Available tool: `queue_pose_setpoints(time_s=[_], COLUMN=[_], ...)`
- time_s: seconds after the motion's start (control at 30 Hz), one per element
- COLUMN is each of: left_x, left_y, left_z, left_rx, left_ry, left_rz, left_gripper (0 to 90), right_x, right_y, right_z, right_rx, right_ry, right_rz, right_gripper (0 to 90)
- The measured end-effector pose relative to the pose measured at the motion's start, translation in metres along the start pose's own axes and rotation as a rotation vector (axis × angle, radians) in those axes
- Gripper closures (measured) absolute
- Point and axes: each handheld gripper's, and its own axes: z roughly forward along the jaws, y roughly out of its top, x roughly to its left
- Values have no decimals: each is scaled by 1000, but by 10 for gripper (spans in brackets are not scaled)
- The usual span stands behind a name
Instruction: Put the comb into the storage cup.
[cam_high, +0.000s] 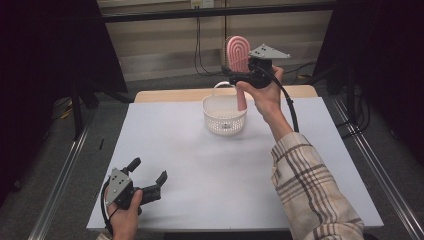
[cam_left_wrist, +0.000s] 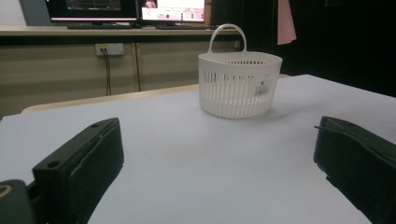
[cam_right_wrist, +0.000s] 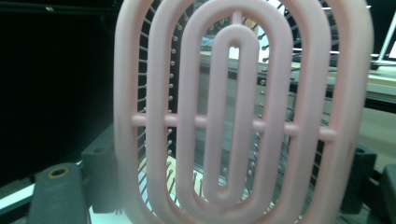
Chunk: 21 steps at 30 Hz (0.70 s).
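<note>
A pink vented hairbrush (cam_high: 238, 52) stands upright in the air, head up, its handle end hanging over the white slatted basket (cam_high: 225, 120) at the table's far middle. My right gripper (cam_high: 241, 76) is shut on the brush just below the head. In the right gripper view the brush's oval ribs (cam_right_wrist: 233, 116) sit close in front of the camera, between the two black jaws of the right gripper (cam_right_wrist: 229, 186). Near the front left corner my left gripper (cam_high: 147, 171) rests low over the table, open with nothing in it. From the left gripper (cam_left_wrist: 217, 163), the basket (cam_left_wrist: 238, 84) stands ahead.
A white sheet (cam_high: 200, 165) covers the table, with a wooden strip (cam_high: 165, 95) showing along the far edge. Metal rails (cam_high: 65, 170) run down both sides. Monitors (cam_left_wrist: 126, 9) stand on a bench behind the basket, and cables hang on the back wall.
</note>
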Motion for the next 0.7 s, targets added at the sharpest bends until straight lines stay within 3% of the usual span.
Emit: queue_pose_setpoints(time_s=[0.7], left_x=[0], left_y=[0], left_z=[0], left_rx=[-3], left_ry=[-1], left_rz=[3], left_gripper=[17], right_x=[-5], right_y=[-15], right_z=[19], right_rx=[4], right_ry=[-40], right_rz=[9], right_gripper=[189])
